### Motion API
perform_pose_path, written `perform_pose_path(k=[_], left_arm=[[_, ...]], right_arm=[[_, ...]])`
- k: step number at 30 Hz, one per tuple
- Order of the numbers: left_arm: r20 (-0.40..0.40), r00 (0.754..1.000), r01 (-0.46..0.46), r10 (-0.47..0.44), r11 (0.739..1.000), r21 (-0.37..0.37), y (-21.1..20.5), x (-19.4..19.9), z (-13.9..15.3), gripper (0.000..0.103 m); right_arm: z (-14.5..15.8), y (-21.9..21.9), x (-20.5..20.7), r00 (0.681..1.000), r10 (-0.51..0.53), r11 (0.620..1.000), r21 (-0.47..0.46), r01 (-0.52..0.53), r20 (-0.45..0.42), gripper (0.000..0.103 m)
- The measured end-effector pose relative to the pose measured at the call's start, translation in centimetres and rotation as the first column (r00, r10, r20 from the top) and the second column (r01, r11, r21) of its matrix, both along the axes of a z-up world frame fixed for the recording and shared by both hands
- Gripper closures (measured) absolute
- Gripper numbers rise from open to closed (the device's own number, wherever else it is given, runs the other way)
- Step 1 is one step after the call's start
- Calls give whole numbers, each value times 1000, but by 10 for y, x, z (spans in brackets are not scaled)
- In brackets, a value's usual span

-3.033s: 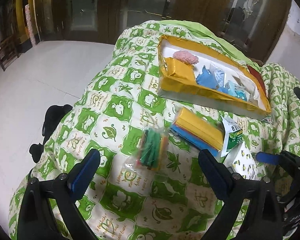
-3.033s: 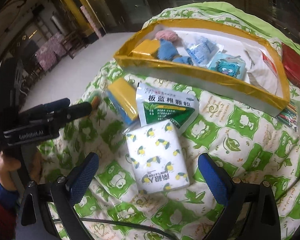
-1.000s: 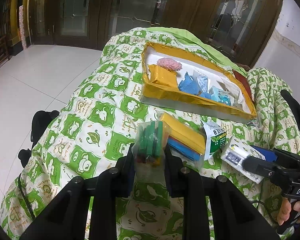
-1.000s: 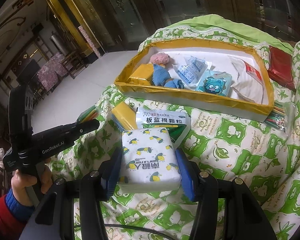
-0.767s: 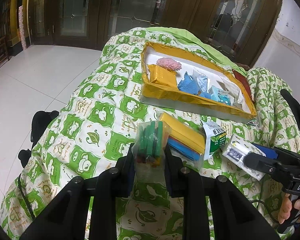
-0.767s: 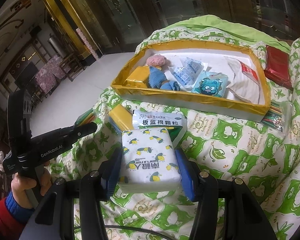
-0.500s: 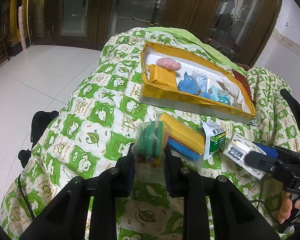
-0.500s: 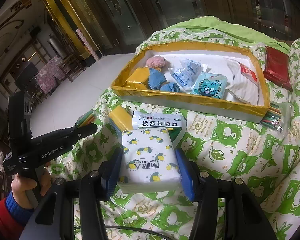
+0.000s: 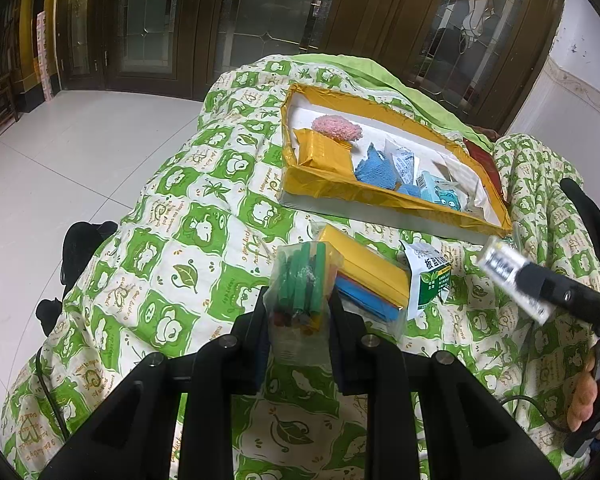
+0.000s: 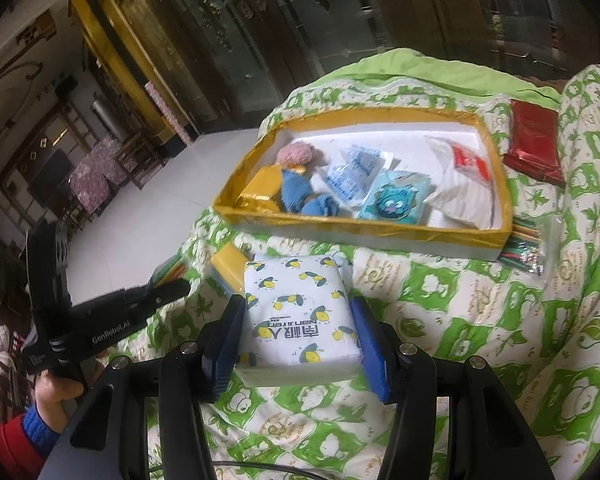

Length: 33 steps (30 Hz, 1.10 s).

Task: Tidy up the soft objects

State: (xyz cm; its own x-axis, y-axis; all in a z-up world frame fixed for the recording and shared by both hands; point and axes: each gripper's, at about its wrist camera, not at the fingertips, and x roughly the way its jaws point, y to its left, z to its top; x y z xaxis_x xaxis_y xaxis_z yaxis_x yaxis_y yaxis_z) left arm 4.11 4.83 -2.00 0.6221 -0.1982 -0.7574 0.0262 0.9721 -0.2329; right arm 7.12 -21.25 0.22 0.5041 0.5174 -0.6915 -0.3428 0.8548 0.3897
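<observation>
My left gripper [image 9: 300, 316] is shut on a clear bag of green sticks [image 9: 302, 284], held just above the green-and-white quilt [image 9: 172, 240]. My right gripper [image 10: 298, 334] is shut on a white tissue pack [image 10: 300, 312] printed with yellow lemons, lifted off the quilt. That pack [image 9: 508, 276] also shows at the right of the left wrist view, blurred. Beyond both stands a gold-rimmed white tray [image 9: 392, 196] holding a pink puff [image 9: 336, 130], a gold packet, blue cloths and a cartoon pouch [image 10: 392, 200].
A yellow-and-blue packet [image 9: 368, 276] and a green-white sachet [image 9: 430, 276] lie on the quilt before the tray. A red packet [image 10: 534, 140] and a bag of coloured sticks [image 10: 522, 246] sit by the tray's right end. White floor drops off left of the quilt.
The right gripper rose and moved toward the tray with the tissue pack, which now covers the sachet in its view. The left gripper stayed still, holding the stick bag.
</observation>
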Motion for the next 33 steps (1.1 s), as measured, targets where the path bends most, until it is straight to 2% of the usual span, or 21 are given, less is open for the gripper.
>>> perform_pose_path(k=[11, 33], left_arm=[[-1, 1000, 0, 0, 1000, 1, 0, 0, -1, 79], [-12, 1000, 7, -7, 1000, 12, -4, 0, -3, 79]], right_arm=[[5, -30, 12, 994, -106, 993, 46, 107, -15, 46], [4, -33, 12, 994, -108, 992, 62, 110, -31, 46]])
